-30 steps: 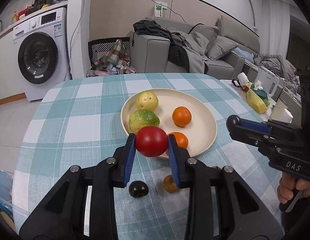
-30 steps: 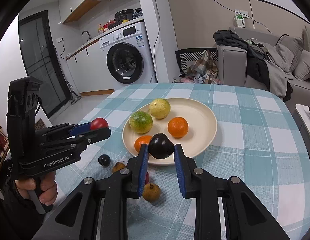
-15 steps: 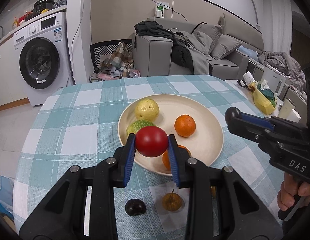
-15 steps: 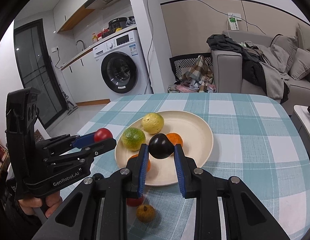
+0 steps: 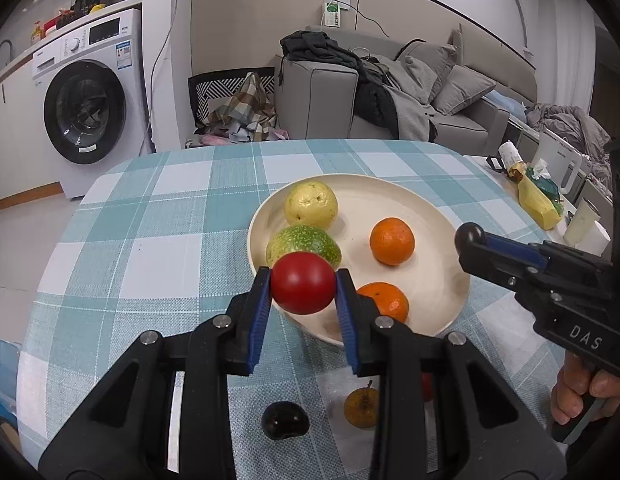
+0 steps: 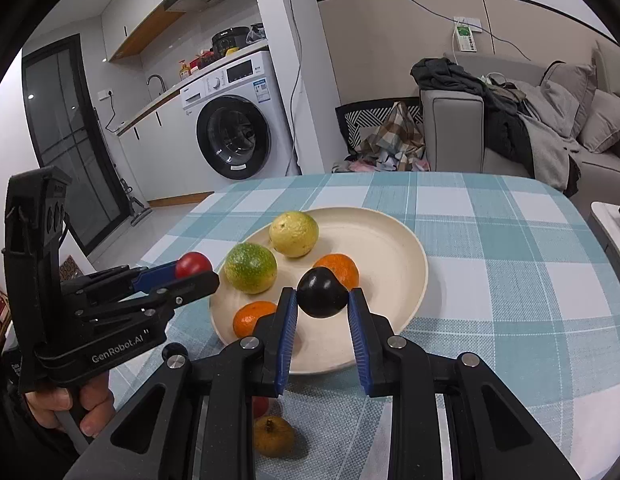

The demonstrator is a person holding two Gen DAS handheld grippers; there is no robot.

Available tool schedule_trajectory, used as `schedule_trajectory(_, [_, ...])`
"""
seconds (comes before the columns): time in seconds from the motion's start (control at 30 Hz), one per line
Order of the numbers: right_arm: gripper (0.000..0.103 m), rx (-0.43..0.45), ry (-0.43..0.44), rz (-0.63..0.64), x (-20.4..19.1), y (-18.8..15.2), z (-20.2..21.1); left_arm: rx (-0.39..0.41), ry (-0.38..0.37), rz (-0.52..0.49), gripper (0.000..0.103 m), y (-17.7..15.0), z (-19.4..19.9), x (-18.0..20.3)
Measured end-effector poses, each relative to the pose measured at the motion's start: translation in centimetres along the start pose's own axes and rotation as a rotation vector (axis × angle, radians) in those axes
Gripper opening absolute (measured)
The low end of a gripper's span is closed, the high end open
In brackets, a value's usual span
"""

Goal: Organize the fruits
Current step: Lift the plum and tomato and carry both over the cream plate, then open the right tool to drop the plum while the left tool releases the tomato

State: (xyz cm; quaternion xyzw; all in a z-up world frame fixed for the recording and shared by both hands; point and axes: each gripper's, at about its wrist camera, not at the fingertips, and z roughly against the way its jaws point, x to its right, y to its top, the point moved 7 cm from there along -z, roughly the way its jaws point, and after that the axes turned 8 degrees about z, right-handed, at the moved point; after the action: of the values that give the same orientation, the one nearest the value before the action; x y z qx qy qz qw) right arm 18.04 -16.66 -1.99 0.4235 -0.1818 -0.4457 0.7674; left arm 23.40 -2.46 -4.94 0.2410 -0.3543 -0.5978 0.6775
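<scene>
My left gripper (image 5: 303, 289) is shut on a red tomato (image 5: 302, 282), held over the near left rim of the cream plate (image 5: 450, 264). My right gripper (image 6: 322, 298) is shut on a dark plum (image 6: 322, 293) above the plate's (image 6: 398, 248) near side. On the plate lie a yellow fruit (image 5: 311, 205), a green fruit (image 5: 303, 242) and two oranges (image 5: 391, 241) (image 5: 384, 301). In the right wrist view the left gripper (image 6: 197, 272) shows at the left with the tomato (image 6: 193, 265). The right gripper (image 5: 470, 240) shows at the right of the left wrist view.
On the checked tablecloth (image 5: 149, 248) near me lie a second dark plum (image 5: 285, 420), a small brown fruit (image 5: 362, 407) and a red fruit partly hidden behind a finger. A washing machine (image 5: 85, 108) and a sofa (image 5: 390, 92) stand beyond the table. Cups and a yellow bag (image 5: 538, 200) sit at the right.
Both grippers have moved forward toward the plate, fruits still held. The loose fruits on the cloth have slid lower in both views.
</scene>
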Motion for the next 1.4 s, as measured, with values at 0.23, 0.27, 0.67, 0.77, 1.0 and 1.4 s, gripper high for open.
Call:
schedule_trajectory(0.23, [0.027,-0.014,-0.006,-0.018,0.6,-0.4,-0.6,-0.021,-0.003,-0.014,0.029,-0.5,-0.8,0.1])
schedule_trajectory(0.27, [0.027,-0.018,-0.007,-0.022,0.6,-0.5,-0.7,-0.025,-0.002,-0.018,0.029,-0.5,-0.8,0.2])
schedule_trajectory(0.67, [0.027,-0.072,-0.01,-0.024,0.9,-1.4,-2.0,-0.069,0.013,-0.044,0.029,-1.5,-1.9,0.8])
schedule_trajectory(0.77, [0.027,-0.076,-0.008,-0.035,1.2,-1.5,-2.0,-0.067,0.017,-0.049,0.029,-1.5,-1.9,0.9])
schedule_trajectory(1.0, [0.027,-0.094,-0.002,-0.028,0.9,-1.6,-2.2,-0.069,0.013,-0.048,0.029,-1.5,-2.1,1.0])
schedule_trajectory(1.4, [0.027,-0.096,-0.003,-0.042,1.1,-1.6,-2.3,-0.071,0.015,-0.041,0.029,-0.9,-2.7,0.8])
